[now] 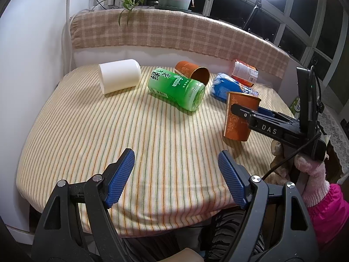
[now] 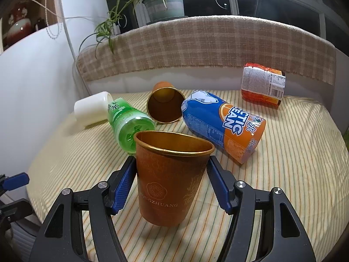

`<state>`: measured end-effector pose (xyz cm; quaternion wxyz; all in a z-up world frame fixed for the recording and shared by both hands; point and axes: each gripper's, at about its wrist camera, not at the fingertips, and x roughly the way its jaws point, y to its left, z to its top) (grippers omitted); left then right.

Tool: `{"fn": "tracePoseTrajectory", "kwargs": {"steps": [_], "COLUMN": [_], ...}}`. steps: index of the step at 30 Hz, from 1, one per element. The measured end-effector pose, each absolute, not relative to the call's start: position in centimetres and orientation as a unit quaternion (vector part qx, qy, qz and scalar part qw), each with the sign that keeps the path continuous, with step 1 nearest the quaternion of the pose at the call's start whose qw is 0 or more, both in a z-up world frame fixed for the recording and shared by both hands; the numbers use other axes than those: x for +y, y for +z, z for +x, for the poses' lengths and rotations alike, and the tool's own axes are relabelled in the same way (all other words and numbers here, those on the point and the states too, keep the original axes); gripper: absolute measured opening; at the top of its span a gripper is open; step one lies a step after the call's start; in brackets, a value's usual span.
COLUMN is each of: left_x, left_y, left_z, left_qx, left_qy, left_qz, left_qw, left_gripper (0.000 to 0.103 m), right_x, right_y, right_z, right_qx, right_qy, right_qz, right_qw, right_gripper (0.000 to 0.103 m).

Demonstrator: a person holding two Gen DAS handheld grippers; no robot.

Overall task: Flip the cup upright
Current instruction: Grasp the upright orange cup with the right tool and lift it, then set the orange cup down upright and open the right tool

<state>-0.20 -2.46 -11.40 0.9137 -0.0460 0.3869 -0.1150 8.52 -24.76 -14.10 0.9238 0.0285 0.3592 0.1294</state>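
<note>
Working across the striped tabletop (image 2: 294,152), I see the brown paper cup (image 2: 172,181) standing mouth-up near its front edge between my right tongs (image 2: 172,181), whose blue pads (image 2: 123,187) sit against or just beside its walls — I can't tell if they press; a second brown cup (image 2: 164,107) lies on its side farther back. I judge the cup light, thin-walled and easily crushed, so mid-wall with gentle pressure is the place to hold. My left tongs (image 1: 176,174) hang wide and empty.
</note>
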Motion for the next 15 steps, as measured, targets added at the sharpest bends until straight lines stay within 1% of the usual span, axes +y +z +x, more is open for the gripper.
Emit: {"fn": "tracePoseTrajectory", "kwargs": {"steps": [13,14,15], "left_x": [-2.8,-2.8,-2.8], "left_y": [-10.9,-10.8,-10.7], "left_z": [-0.8,-0.9,-1.1], "left_qx": [0.378,0.377,0.376], "left_qy": [-0.122,-0.122,-0.122], "left_qz": [-0.041,-0.041,-0.041], "left_qw": [0.917,0.917,0.918], "left_gripper": [0.081,0.081,0.081], "right_x": [-23.7,-23.6,-23.5], "right_y": [-14.5,-14.5,-14.5], "right_z": [5.8,5.6,5.5], "right_qx": [0.361,0.361,0.361], "right_qy": [0.156,0.158,0.160], "right_qz": [-0.003,-0.004,-0.005], "right_qw": [0.920,0.919,0.919], "right_gripper": [0.067,0.068,0.071]}}
